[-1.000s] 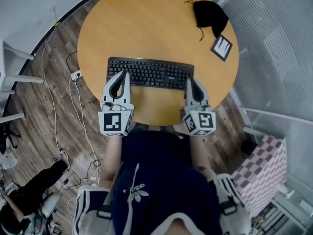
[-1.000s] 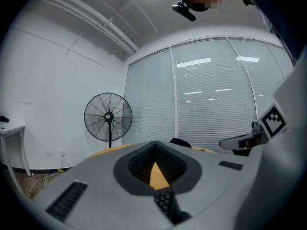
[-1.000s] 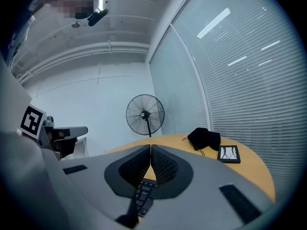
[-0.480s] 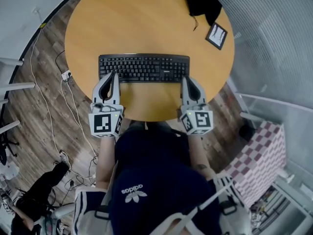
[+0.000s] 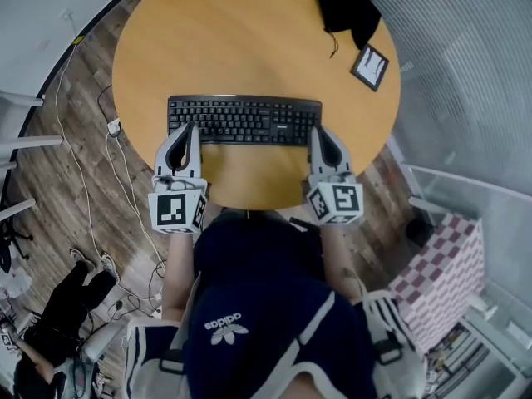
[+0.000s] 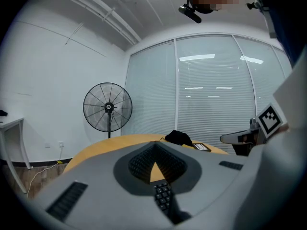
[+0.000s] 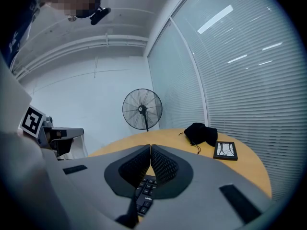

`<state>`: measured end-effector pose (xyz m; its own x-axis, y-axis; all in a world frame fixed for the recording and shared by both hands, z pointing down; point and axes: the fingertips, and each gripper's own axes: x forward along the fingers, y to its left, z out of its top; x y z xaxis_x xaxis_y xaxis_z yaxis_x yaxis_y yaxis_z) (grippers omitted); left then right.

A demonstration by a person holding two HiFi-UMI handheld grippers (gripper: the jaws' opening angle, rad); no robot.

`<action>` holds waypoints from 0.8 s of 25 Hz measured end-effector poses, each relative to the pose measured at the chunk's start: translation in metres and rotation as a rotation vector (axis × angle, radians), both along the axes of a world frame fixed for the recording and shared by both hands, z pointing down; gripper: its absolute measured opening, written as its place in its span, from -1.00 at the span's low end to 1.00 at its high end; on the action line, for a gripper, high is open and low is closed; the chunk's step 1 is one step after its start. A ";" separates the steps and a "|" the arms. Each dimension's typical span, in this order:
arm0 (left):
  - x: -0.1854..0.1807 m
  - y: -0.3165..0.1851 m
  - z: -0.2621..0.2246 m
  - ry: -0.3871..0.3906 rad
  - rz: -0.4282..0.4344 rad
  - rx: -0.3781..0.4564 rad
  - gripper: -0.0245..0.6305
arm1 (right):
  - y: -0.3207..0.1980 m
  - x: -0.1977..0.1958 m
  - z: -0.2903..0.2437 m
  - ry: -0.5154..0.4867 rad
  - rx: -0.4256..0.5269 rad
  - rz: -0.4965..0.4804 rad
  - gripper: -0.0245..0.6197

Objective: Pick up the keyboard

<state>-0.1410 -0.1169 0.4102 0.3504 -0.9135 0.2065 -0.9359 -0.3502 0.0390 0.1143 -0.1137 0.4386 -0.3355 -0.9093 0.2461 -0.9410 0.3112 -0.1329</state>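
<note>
**Head view.** Black keyboard (image 5: 244, 120) lies flat on the round wooden bench (image 5: 233, 40), long axis left to right, close to the person's edge. Left tool (image 5: 193, 127) sits at the keyboard's left end and right tool (image 5: 317, 130) at its right end. Both point away from the person, w/ tips at the keyboard's near edge (whether they touch it is hard to judge from above).

**Gripper views.** Jaws of each tool are pressed together w/ nothing held betw. them. Keys show just below the tips.

**Far right of bench.** Black pouch (image 5: 345, 11) w/ a cord, and a small dark frame (image 5: 370, 65) just beside it, both well apart from the keyboard.

**Background.** Standing fan (image 6: 108, 108) by the white wall, next to the glass partition.
</note>
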 end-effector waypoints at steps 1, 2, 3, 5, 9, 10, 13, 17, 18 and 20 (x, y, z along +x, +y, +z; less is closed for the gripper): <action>-0.001 -0.002 -0.001 -0.005 0.000 0.000 -0.92 | -0.002 0.000 0.000 -0.002 0.001 0.002 -0.90; -0.002 -0.003 -0.001 -0.011 -0.001 0.000 -0.92 | -0.002 0.000 0.000 -0.003 0.000 0.003 -0.90; -0.003 -0.003 0.000 -0.014 -0.004 -0.001 -0.92 | -0.002 0.000 0.001 -0.005 -0.003 0.004 -0.91; -0.007 -0.004 0.004 -0.015 -0.016 -0.010 -0.92 | -0.001 -0.001 0.005 -0.010 -0.014 0.001 -0.90; -0.018 -0.007 0.011 -0.023 -0.052 -0.040 -0.92 | -0.003 -0.002 0.009 -0.006 -0.025 -0.008 -0.90; -0.022 -0.008 0.013 -0.029 -0.063 -0.051 -0.92 | -0.005 -0.002 0.010 -0.003 -0.029 -0.009 -0.90; -0.040 -0.014 0.022 -0.029 -0.099 -0.105 -0.92 | -0.012 0.000 0.016 0.000 -0.055 -0.007 -0.90; -0.073 -0.033 0.043 -0.014 -0.135 -0.201 -0.91 | -0.031 0.001 0.028 -0.004 -0.106 0.019 -0.90; -0.077 -0.035 0.048 -0.007 -0.141 -0.220 -0.90 | -0.034 0.006 0.031 -0.003 -0.113 0.030 -0.90; -0.078 -0.036 0.057 0.011 -0.145 -0.258 -0.81 | -0.035 0.019 0.036 0.000 -0.124 0.048 -0.90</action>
<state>-0.2192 -0.1529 0.4668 0.2234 -0.8722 0.4352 -0.9745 -0.1900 0.1195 0.1334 -0.1491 0.4742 -0.2922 -0.8869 0.3579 -0.9545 0.2470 -0.1672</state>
